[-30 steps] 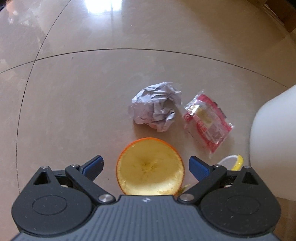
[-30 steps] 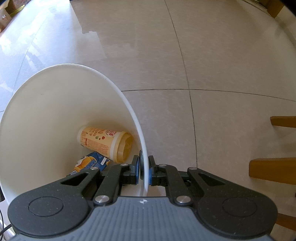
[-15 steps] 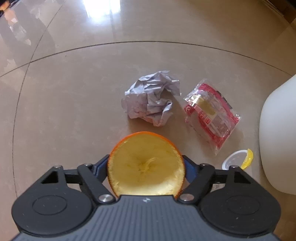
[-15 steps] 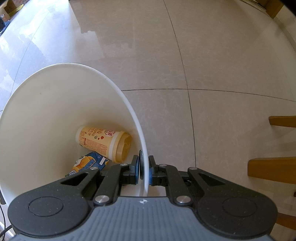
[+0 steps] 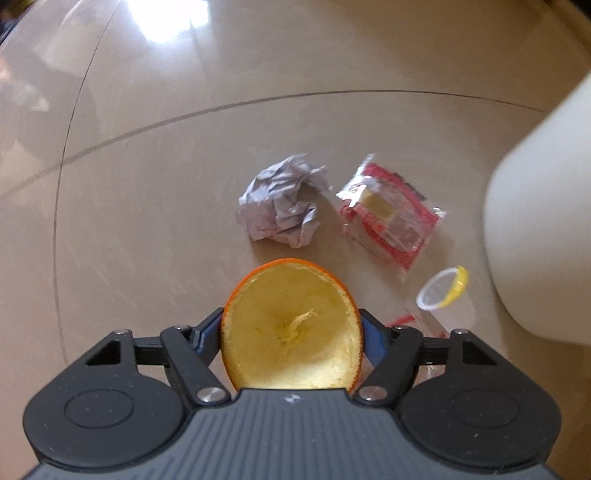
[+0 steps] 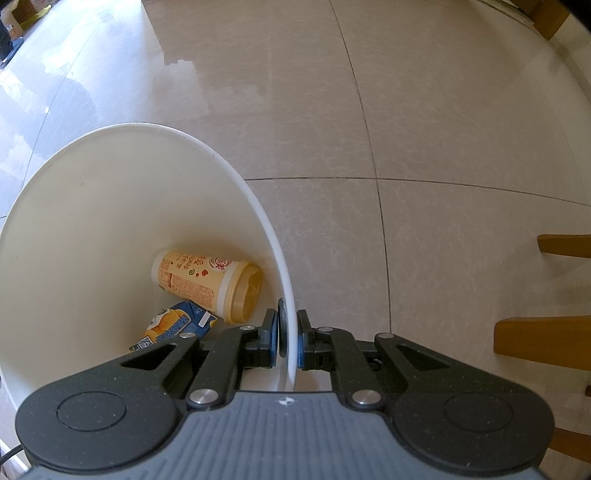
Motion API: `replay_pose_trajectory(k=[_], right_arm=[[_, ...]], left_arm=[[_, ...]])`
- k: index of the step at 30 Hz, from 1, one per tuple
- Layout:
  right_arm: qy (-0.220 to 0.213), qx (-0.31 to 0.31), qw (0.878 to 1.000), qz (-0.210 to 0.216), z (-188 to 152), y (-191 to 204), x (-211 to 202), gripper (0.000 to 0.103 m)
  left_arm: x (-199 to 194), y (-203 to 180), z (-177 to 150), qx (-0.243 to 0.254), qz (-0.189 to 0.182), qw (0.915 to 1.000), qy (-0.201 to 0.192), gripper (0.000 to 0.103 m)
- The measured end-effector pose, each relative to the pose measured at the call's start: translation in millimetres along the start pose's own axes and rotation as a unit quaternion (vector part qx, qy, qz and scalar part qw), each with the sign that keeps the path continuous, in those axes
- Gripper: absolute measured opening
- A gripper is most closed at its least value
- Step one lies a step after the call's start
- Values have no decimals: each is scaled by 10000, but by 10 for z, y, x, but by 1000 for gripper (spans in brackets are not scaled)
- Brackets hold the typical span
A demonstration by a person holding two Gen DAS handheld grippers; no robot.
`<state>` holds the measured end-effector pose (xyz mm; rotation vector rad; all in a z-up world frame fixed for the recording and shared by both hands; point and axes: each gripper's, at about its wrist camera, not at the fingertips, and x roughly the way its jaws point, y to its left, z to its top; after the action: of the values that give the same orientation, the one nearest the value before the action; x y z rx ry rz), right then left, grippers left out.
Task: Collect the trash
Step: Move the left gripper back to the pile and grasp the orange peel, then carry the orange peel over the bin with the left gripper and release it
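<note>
In the left wrist view my left gripper (image 5: pixel 291 338) is shut on a hollow orange peel half (image 5: pixel 290 328), held above the floor with its pale inside facing the camera. Beyond it on the tiles lie a crumpled paper ball (image 5: pixel 282 201), a red and clear snack wrapper (image 5: pixel 389 214) and a small clear cup with a yellow rim (image 5: pixel 445 291). The white bin (image 5: pixel 535 221) rises at the right edge. In the right wrist view my right gripper (image 6: pixel 288 341) is shut on the white bin's rim (image 6: pixel 284 295). Inside lie a yellow drink cup (image 6: pixel 207 280) and a blue carton (image 6: pixel 177 325).
Glossy beige floor tiles with dark grout lines stretch around everything. Wooden furniture legs (image 6: pixel 543 339) stand at the right edge of the right wrist view. Boxes (image 6: pixel 22 14) sit far off at the top left.
My left gripper closed onto the orange peel and lifted it, so the floor trash now looks farther away. The white bin has come closer on the right. The right gripper kept its hold on the rim.
</note>
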<state>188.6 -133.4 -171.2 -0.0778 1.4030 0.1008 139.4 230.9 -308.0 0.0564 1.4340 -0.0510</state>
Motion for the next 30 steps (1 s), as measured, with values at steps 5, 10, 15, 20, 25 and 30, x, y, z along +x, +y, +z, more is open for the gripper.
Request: replay_pose_trajectory(k=[5, 10, 15, 20, 25, 30], right_arm=[[-13, 8, 10000, 25, -11, -15, -6, 12], [-25, 5, 10000, 50, -13, -29, -13, 12], [-37, -1, 9999, 94, -15, -51, -29, 12], [-36, -45, 9999, 103, -22, -56, -45, 12], [-29, -101, 9999, 116, -21, -48, -50, 12], [-38, -92, 9998, 195, -22, -72, -52, 12]], left_arm=[[-422, -5, 114, 325, -45, 9994, -61, 73], [-893, -64, 199, 700, -147, 9973, -168, 73], [-1340, -250, 296, 1118, -349, 9927, -297, 73], [-1824, -488, 406, 1579, -541, 9848, -488, 73], [-2335, -715, 535, 1958, -705, 9751, -764, 73], [-2730, -980, 688, 2164, -931, 9662, -1045, 73]])
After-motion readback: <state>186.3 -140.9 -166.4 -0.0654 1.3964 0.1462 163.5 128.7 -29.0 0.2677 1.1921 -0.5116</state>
